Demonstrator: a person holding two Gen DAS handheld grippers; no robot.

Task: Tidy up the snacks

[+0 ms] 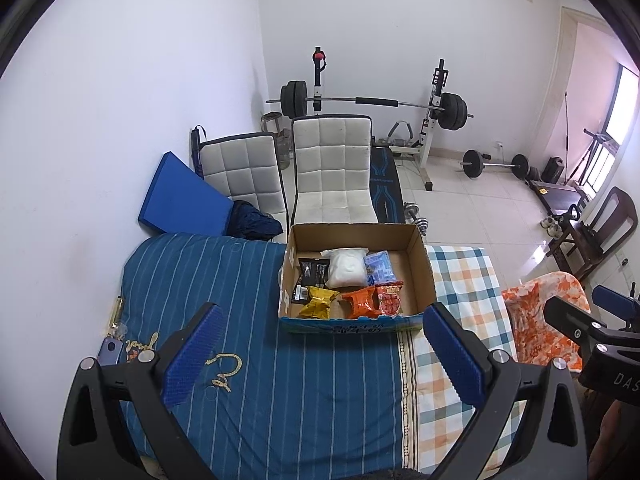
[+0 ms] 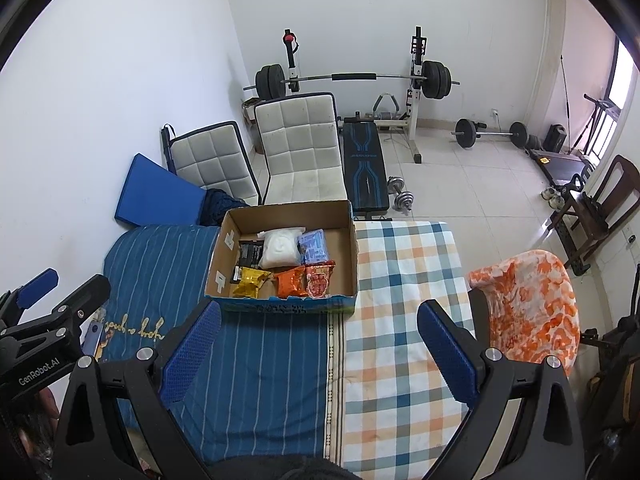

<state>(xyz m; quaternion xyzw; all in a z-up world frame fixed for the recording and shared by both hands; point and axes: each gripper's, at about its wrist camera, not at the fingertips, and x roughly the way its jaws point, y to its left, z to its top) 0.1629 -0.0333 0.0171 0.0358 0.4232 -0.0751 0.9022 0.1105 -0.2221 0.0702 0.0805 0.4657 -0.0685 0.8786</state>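
An open cardboard box [image 1: 420, 268] [image 2: 352, 256] rests on the bed and holds several snack packs: a yellow pack [image 1: 318, 302] [image 2: 250, 282], an orange pack [image 1: 360, 302] [image 2: 291, 282], a red pack [image 1: 390, 298] [image 2: 320, 278], a white bag [image 1: 347, 267] [image 2: 282, 248], a blue pack [image 1: 379, 266] [image 2: 314, 246] and a black pack [image 1: 310, 276] [image 2: 250, 254]. My left gripper [image 1: 322, 354] hovers open over the blue striped sheet, short of the box. My right gripper [image 2: 320, 354] is open and empty too, nearer than the box.
The bed carries a blue striped sheet [image 1: 248, 292] and a checked sheet [image 2: 404, 280]. An orange patterned cloth [image 2: 532, 304] drapes a chair at right. Two white chairs [image 1: 332, 168], a blue pad [image 1: 176, 196], a weight bench and barbells [image 2: 352, 78] stand beyond.
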